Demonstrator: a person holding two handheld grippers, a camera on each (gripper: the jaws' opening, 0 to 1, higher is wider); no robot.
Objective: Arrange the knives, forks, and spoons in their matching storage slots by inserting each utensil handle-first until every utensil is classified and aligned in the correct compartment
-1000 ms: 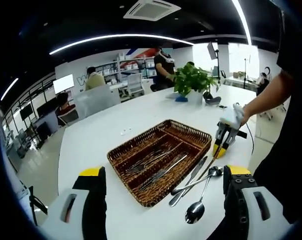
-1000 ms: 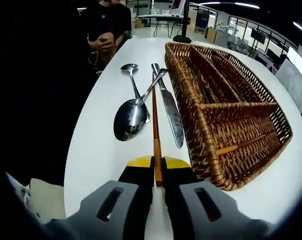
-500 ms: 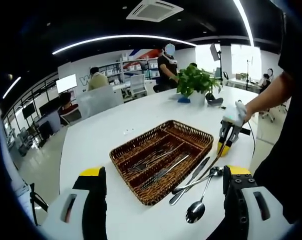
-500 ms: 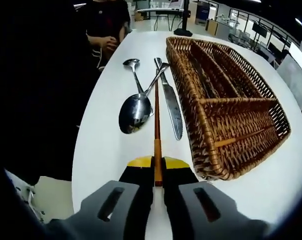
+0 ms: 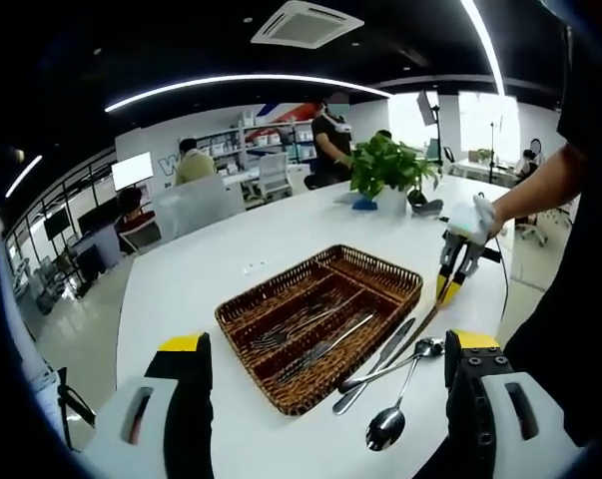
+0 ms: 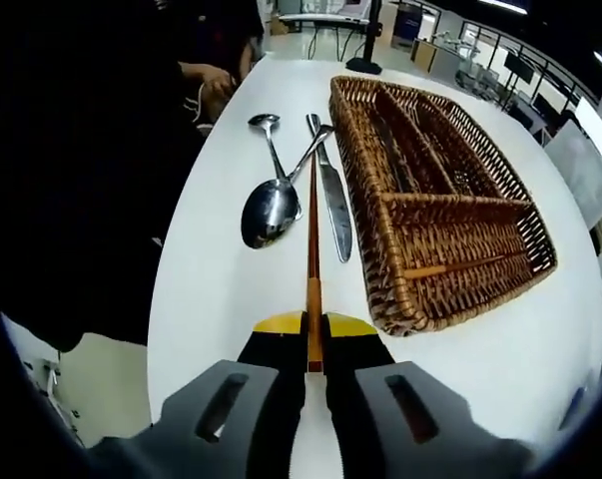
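Note:
A brown wicker tray (image 5: 392, 275) with several compartments lies on the white table (image 5: 201, 269). Forks and knives (image 5: 310, 329) lie in its long slots. To its right lie a knife (image 5: 377, 361) and two spoons (image 5: 388, 427). My right gripper (image 6: 310, 344) is shut on a brown chopstick (image 6: 311, 239), held above the table alongside the tray's rim (image 6: 380, 249). Beyond its tip are a large spoon (image 6: 271, 205), a small spoon (image 6: 266, 135) and the knife (image 6: 332, 195). Another chopstick (image 6: 460, 264) lies in the cross compartment. My left gripper (image 5: 330, 342) hangs open, short of the tray.
A potted plant (image 5: 385, 165) stands at the table's far end. The table edge (image 6: 171, 289) runs just left of the spoons, with a person's hands (image 6: 211, 85) beyond it. People and shelves are in the background.
My right gripper has risen and drawn back with the chopstick, so the tray and loose utensils look smaller and farther. The left gripper has stayed in place.

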